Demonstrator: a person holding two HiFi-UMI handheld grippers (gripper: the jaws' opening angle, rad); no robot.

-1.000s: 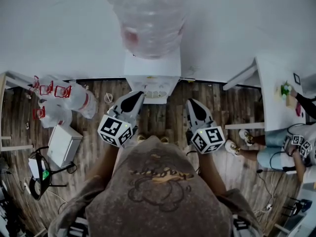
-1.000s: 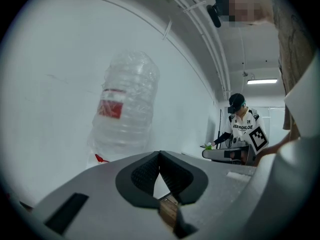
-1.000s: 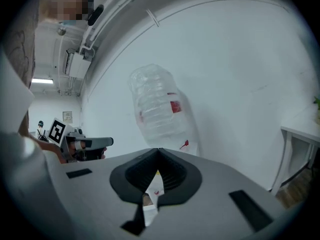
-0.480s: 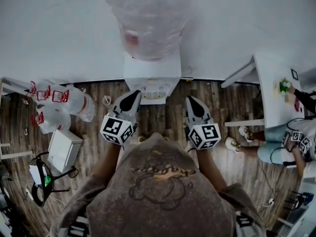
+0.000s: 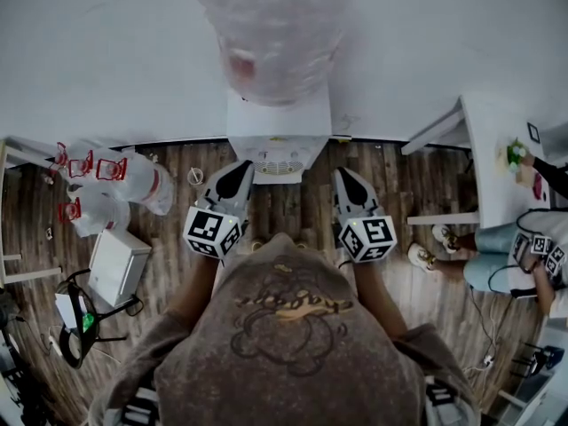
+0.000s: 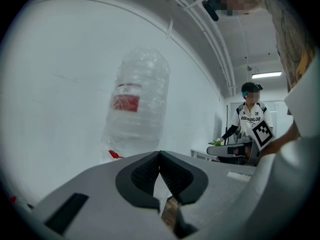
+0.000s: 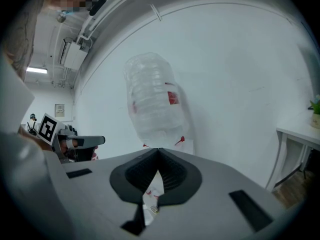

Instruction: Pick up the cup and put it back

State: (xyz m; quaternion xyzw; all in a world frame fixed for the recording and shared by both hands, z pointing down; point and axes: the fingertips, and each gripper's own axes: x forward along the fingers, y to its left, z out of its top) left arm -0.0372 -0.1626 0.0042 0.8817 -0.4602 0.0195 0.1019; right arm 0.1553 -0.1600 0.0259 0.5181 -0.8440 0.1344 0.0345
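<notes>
left gripper [image 5: 238, 169] jaws pressed together, nothing between | right gripper [image 5: 346, 176] jaws pressed together, empty | both mid-frame, side by side, tips toward water dispenser [image 5: 279, 133] | big bottle [image 5: 271, 34] on it, top centre | cup: cannot tell where | wooden floor [image 5: 293, 204] beneath

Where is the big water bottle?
In the head view, the big water bottle stands at top centre on the white dispenser, against the wall.

The bottle [image 5: 271, 34] sits atop the dispenser [image 5: 278, 131], against the wall [image 5: 106, 51].
</notes>
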